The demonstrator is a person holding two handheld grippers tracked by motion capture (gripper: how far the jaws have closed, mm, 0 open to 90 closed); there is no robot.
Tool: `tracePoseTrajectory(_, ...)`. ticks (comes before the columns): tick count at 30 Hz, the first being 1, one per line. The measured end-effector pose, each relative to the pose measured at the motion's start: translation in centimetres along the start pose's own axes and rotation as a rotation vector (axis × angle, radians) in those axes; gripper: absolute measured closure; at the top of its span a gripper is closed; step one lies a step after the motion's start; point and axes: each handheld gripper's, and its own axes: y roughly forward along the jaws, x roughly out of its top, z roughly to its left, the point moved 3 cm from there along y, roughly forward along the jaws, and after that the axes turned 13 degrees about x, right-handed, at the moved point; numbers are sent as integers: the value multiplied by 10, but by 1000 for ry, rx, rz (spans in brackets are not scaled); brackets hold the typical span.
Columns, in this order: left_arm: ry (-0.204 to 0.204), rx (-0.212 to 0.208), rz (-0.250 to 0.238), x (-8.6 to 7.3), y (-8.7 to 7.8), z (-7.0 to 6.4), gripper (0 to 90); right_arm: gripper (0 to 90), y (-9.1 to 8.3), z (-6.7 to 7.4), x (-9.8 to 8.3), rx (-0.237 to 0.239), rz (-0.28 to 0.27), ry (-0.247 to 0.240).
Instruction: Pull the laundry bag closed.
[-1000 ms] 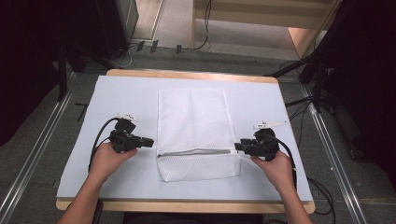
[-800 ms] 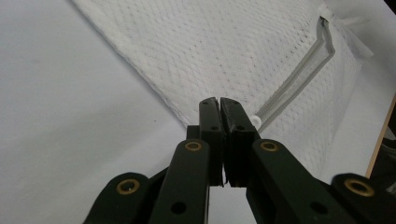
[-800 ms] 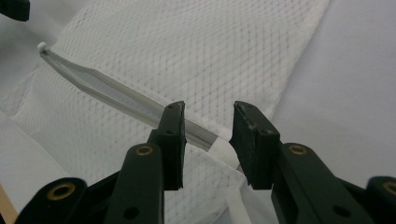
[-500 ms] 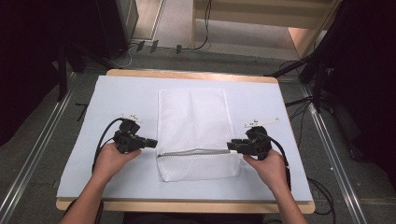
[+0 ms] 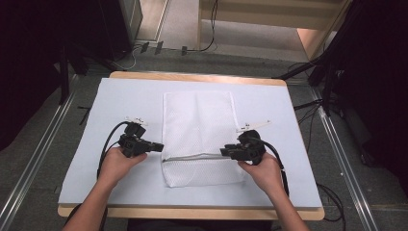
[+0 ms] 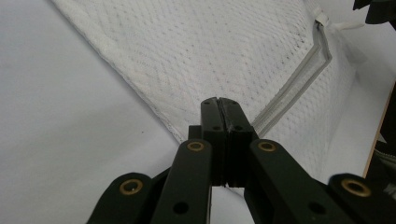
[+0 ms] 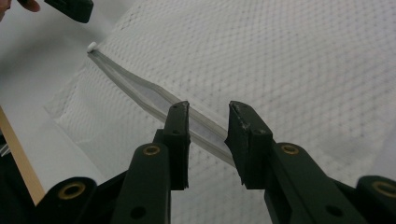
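Note:
A white mesh bag lies flat on the pale mat, with its grey zipper running across near the front. My left gripper is shut, its tips at the bag's left edge by the zipper end; no fabric shows between the jaws. The mesh bag and zipper stretch away beyond them. My right gripper is open over the bag's right side. In the right gripper view its jaws straddle the zipper, which runs off across the mesh.
The mat covers a wooden table whose edge shows at the back and front. Black cables trail from both grippers. Metal rails and floor cables flank the table. Bare mat lies left and right of the bag.
My right gripper has moved left from beside the bag to over its right edge at the zipper. The left gripper has crept slightly right to the bag's left edge.

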Motion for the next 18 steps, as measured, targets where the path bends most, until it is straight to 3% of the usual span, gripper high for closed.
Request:
tracePoseTrajectory(8,5,5,10,-1,1,1,848,682,16,14,13,27,12,-31)
tracePoseTrajectory(10,9,-5,10,-1,1,2,773,666,22,18,19,32,15,-42)
tracePoseTrajectory(12,11,-11,6,-1,1,2,755,663,23,19,20,35,15,-44)
tracePoseTrajectory(13,12,-25,-5,-1,1,4,696,656,26,22,23,43,14,-48)
tracePoseTrajectory(18,17,-16,-25,-1,1,6,590,658,34,28,28,54,23,-58)
